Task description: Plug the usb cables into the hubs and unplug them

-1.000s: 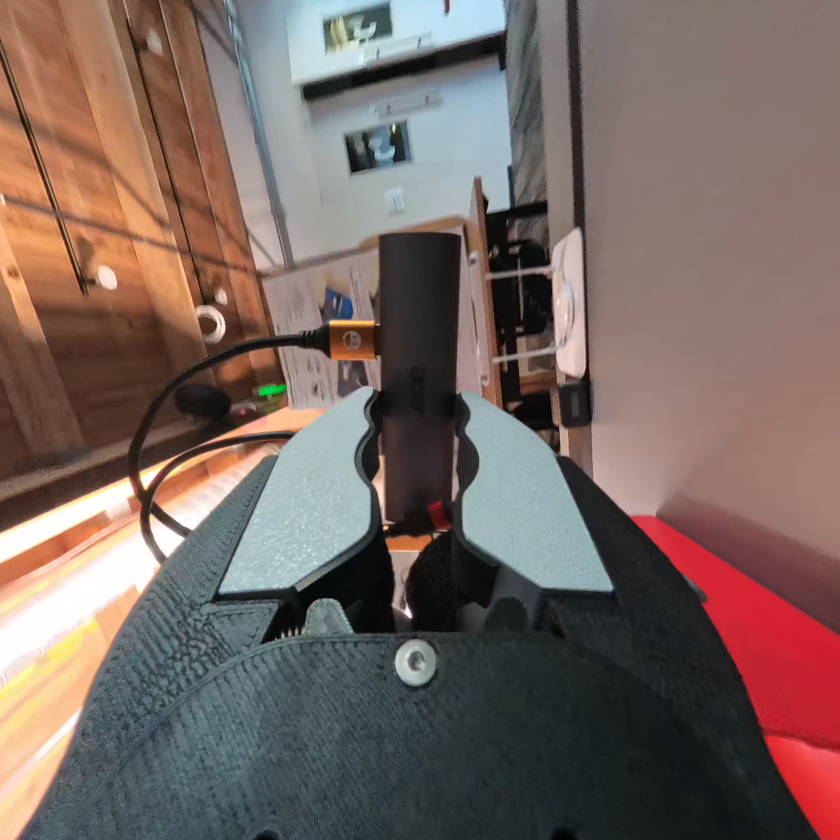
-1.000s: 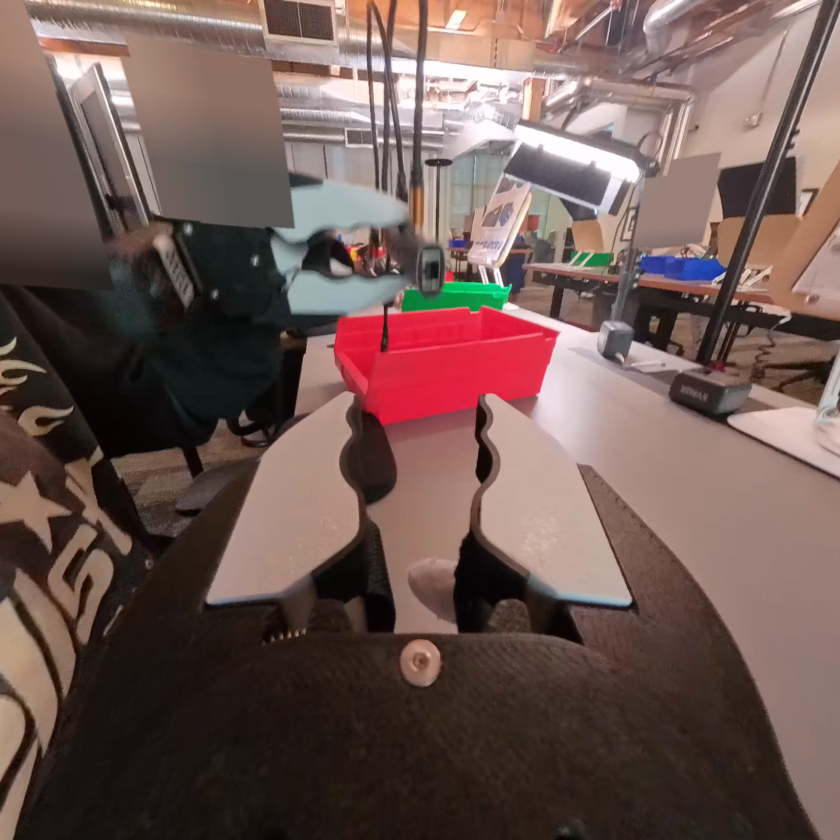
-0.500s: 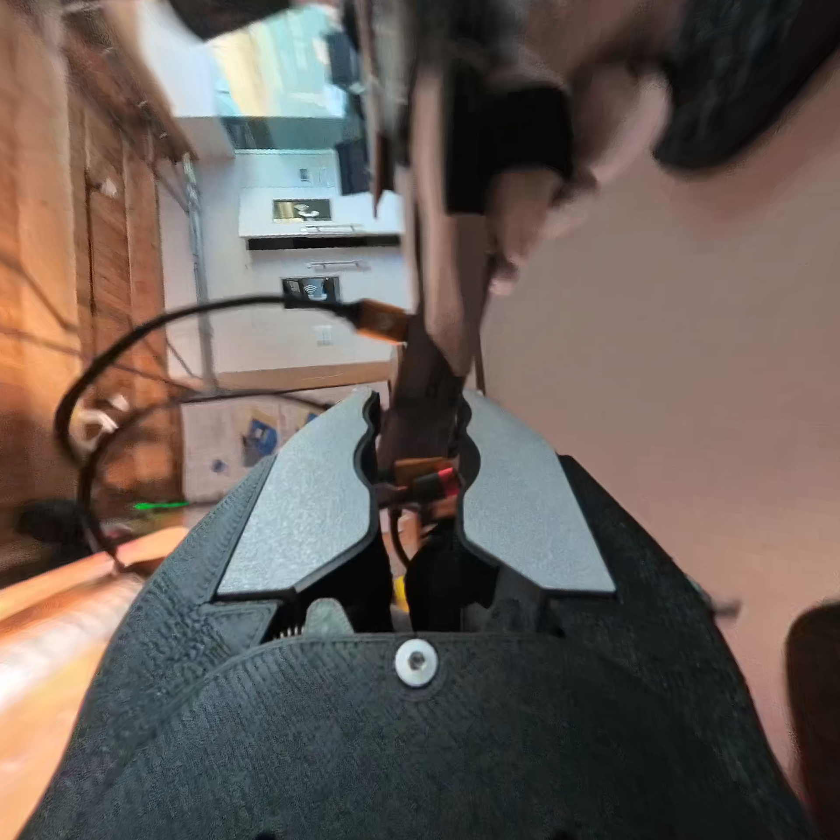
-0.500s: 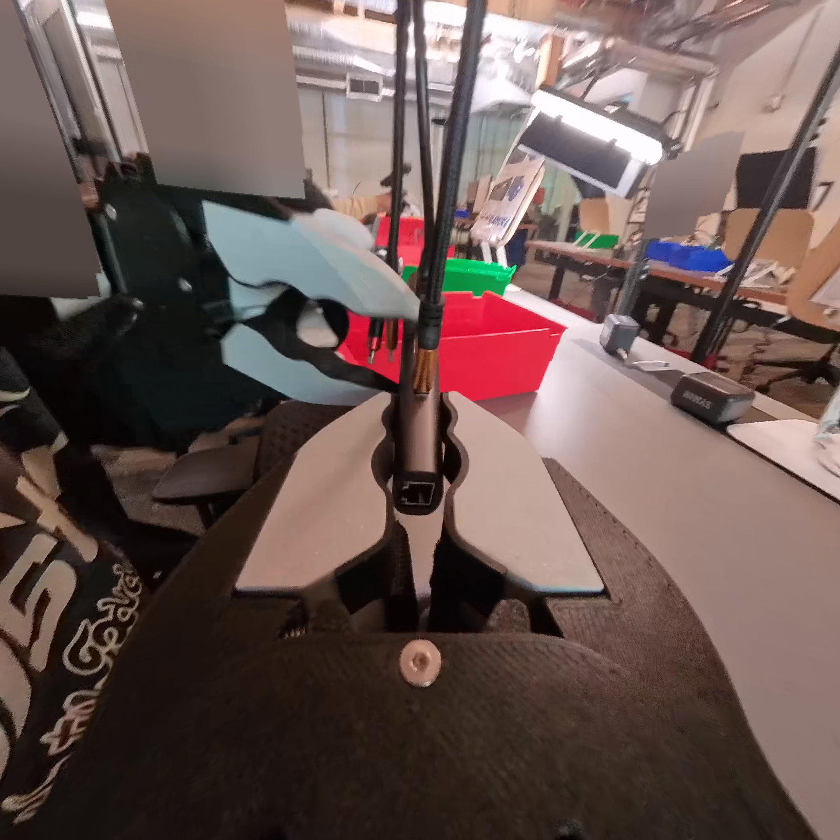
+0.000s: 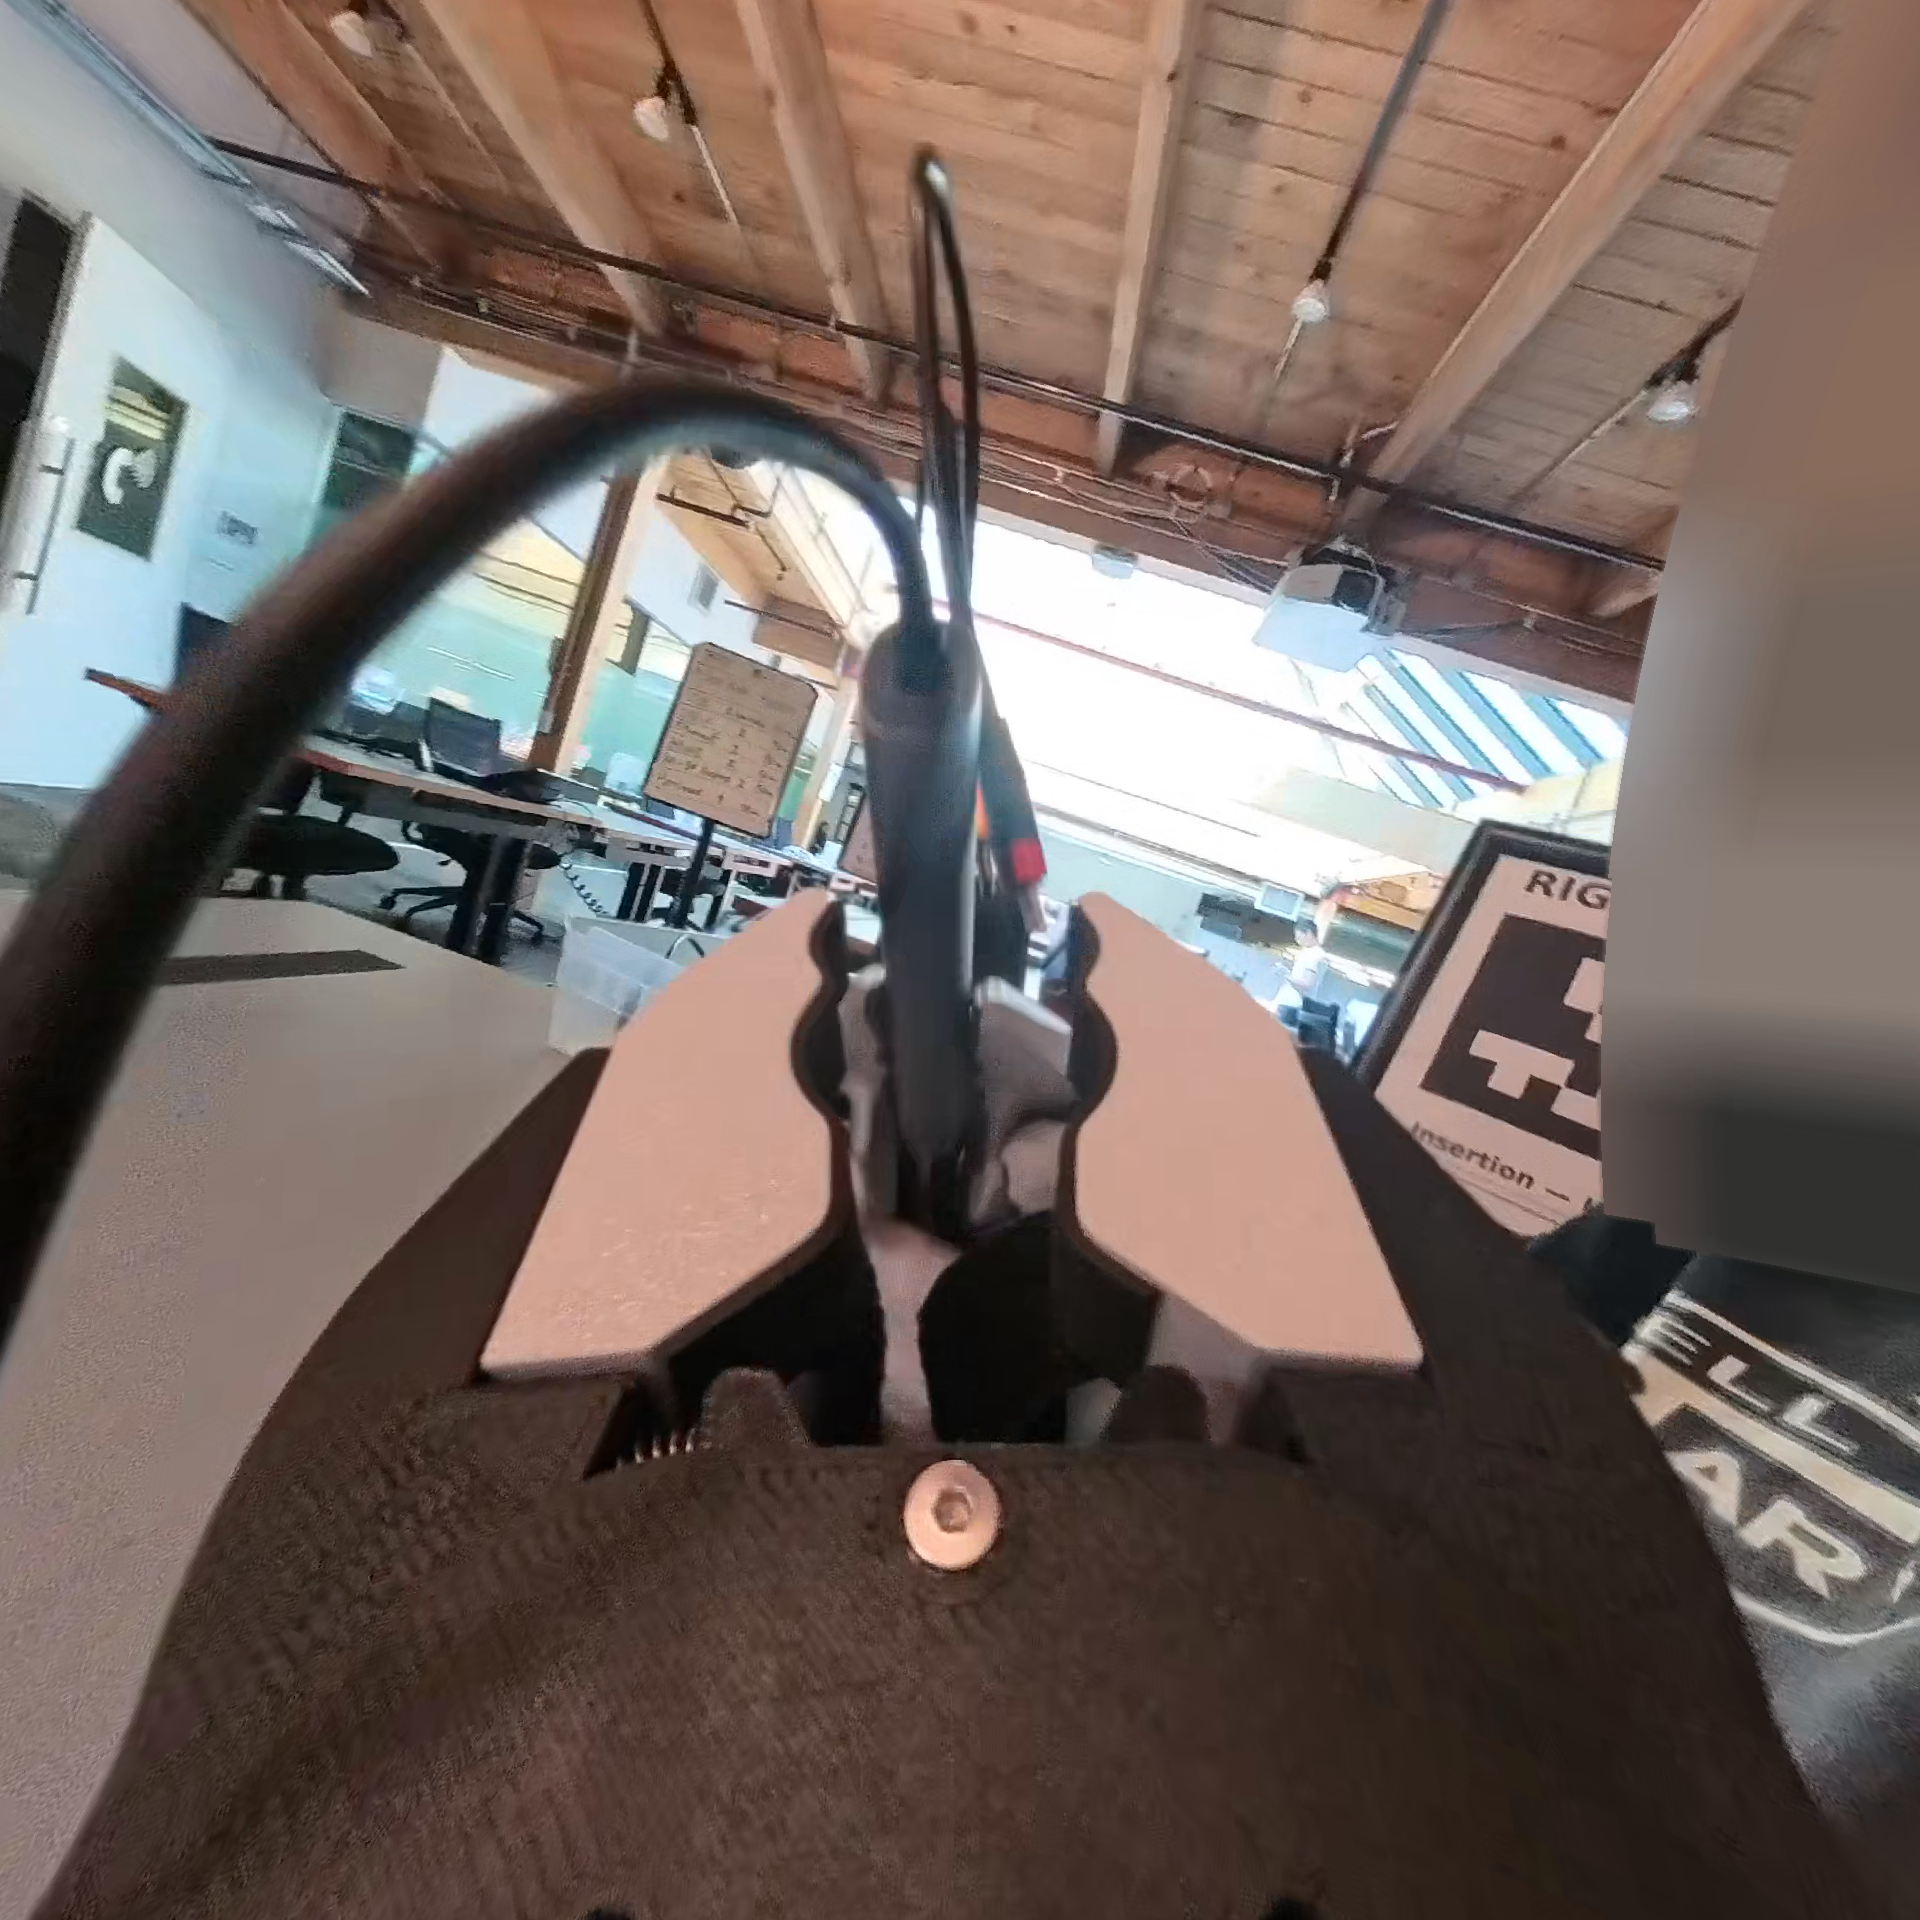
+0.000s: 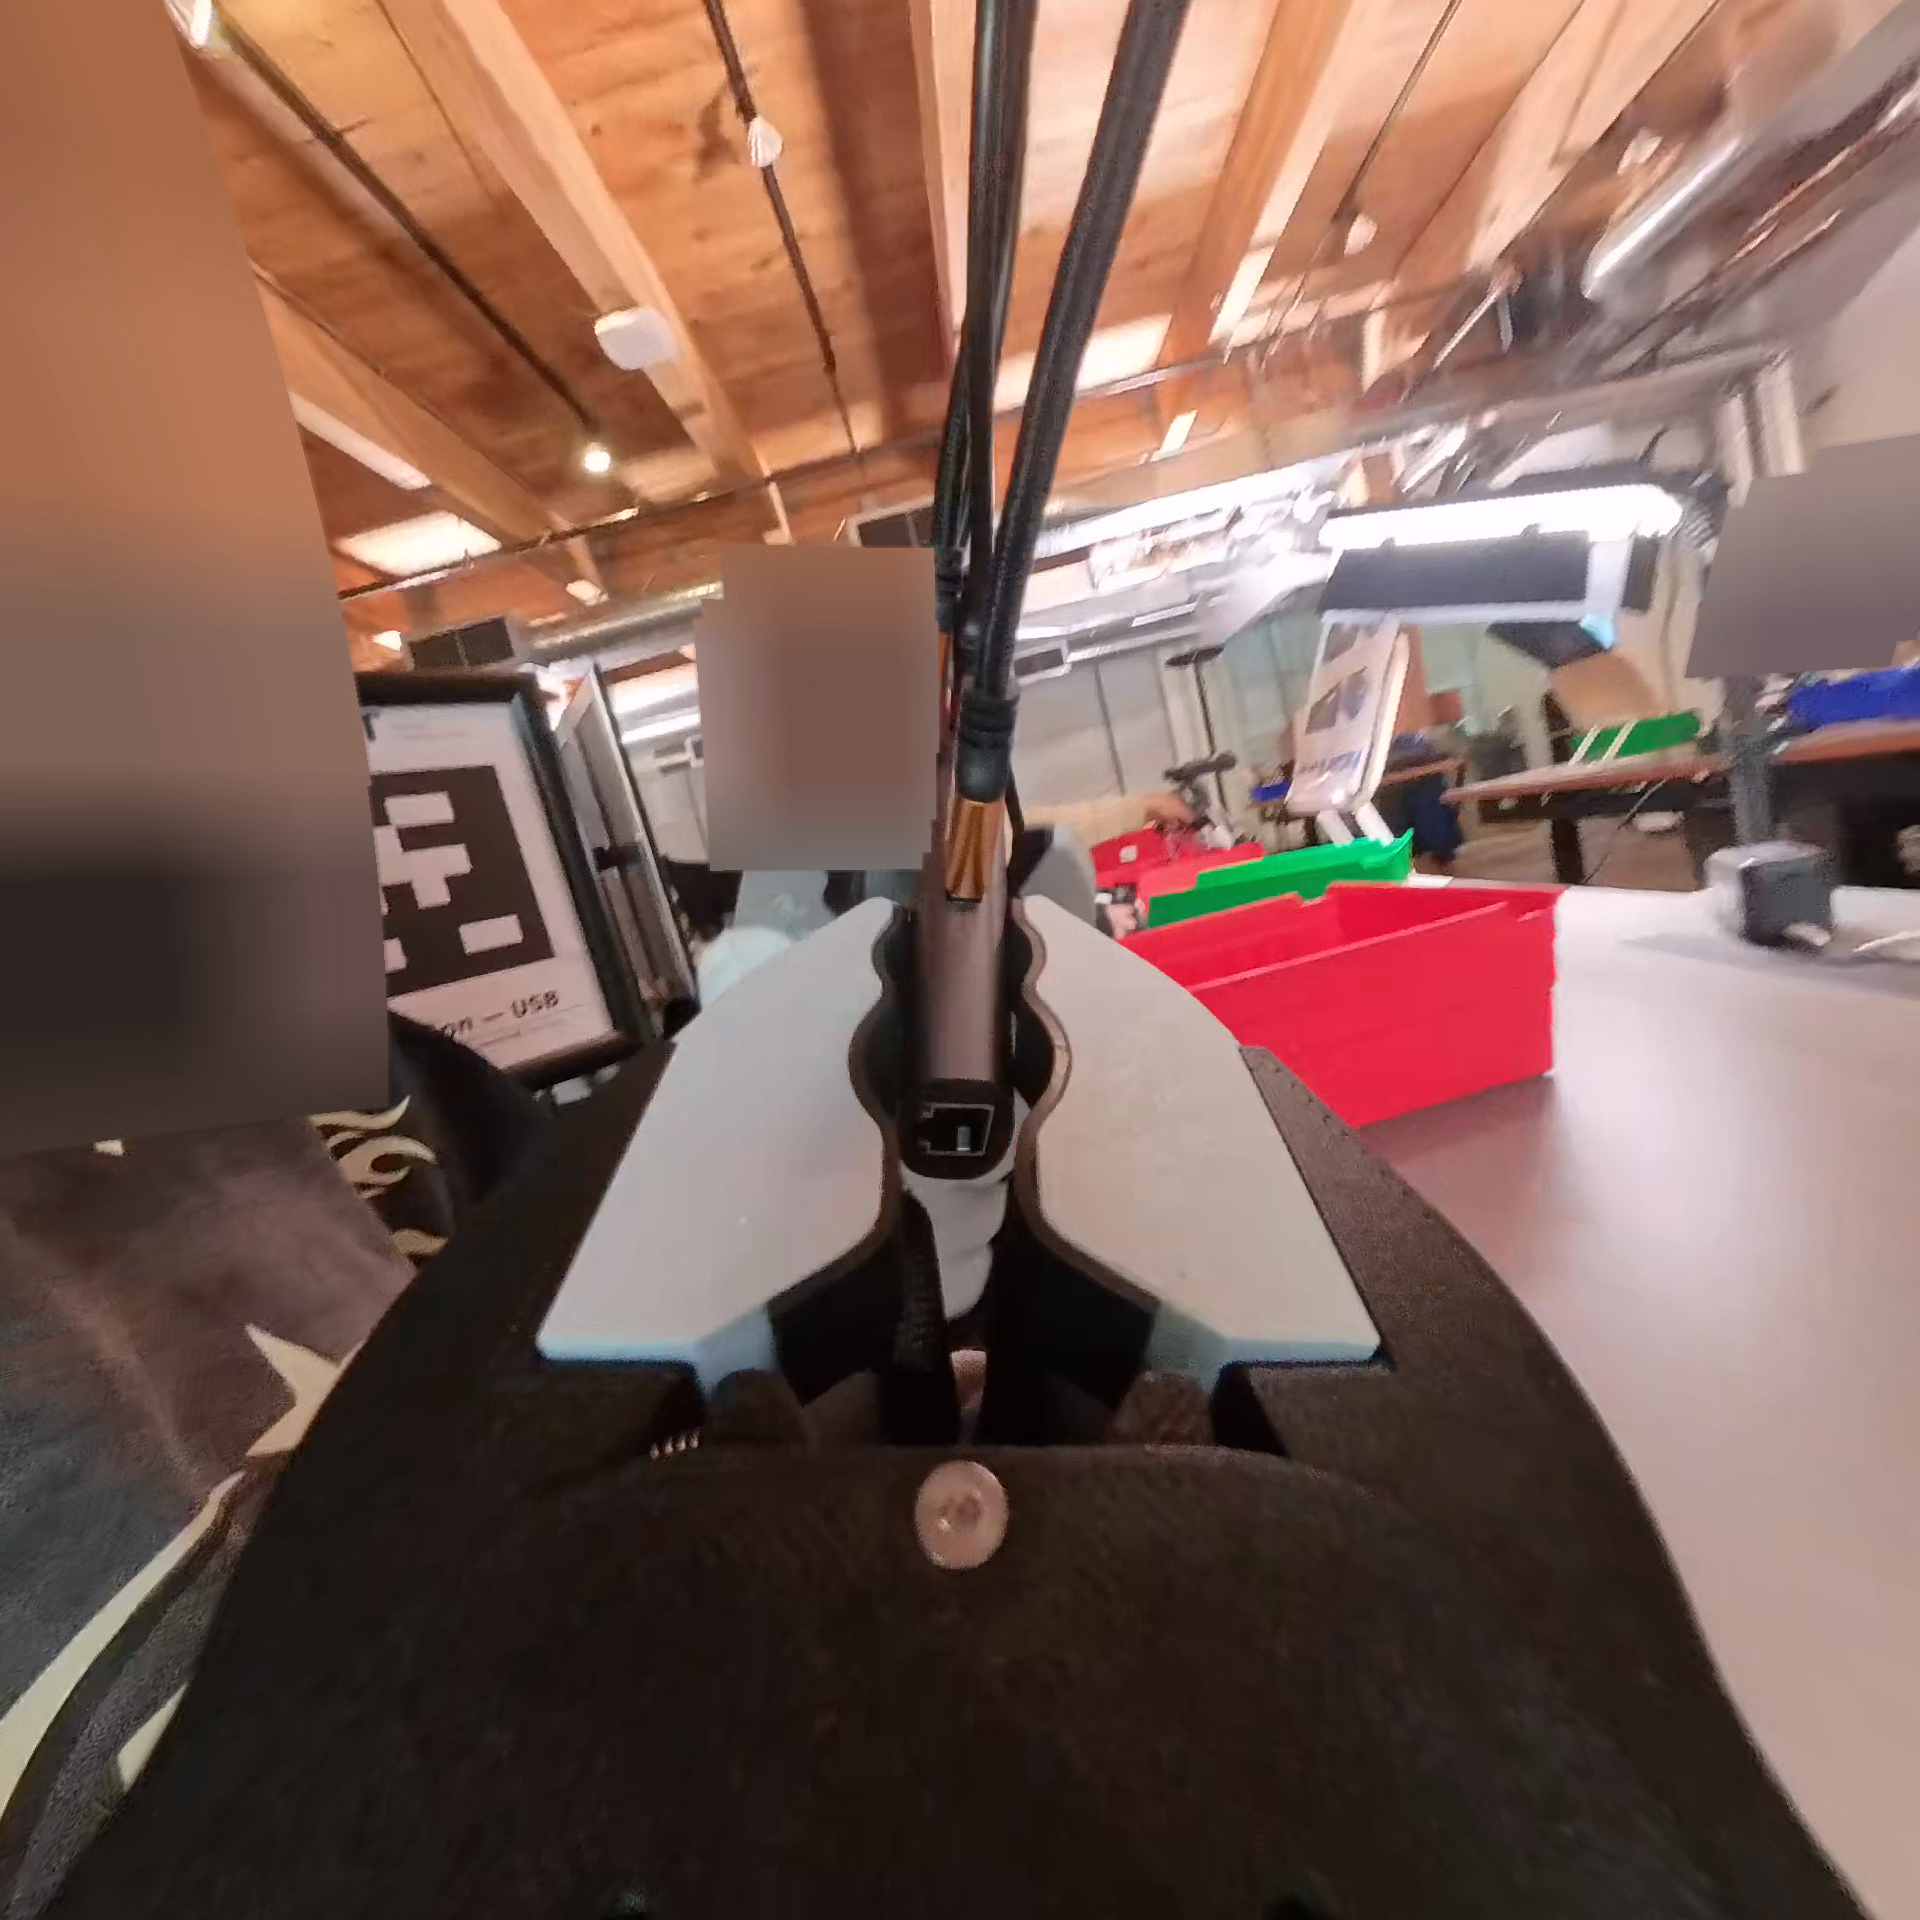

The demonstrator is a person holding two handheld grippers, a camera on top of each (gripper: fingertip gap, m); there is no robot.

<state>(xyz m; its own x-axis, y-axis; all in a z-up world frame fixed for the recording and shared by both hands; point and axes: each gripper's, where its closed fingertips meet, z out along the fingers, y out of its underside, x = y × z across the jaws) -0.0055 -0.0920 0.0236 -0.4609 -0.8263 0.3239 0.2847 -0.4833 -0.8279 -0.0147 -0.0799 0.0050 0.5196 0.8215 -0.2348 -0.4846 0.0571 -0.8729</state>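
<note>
Both cameras tilt up at a timber-beamed ceiling point(image 6: 665, 208) over an open workshop. The right gripper point(image 6: 958, 997) pinches a grey hub point(image 6: 956, 1029) upright, its jaws pressed on its sides, black cables point(image 6: 1049, 343) rising from its top. The left gripper point(image 5: 951, 997) stands spread around the same hub point(image 5: 920, 935), apparently not touching it. A grey table point(image 6: 1662, 1195) carries a red bin point(image 6: 1382, 997), a green one point(image 6: 1288, 878) behind.
</note>
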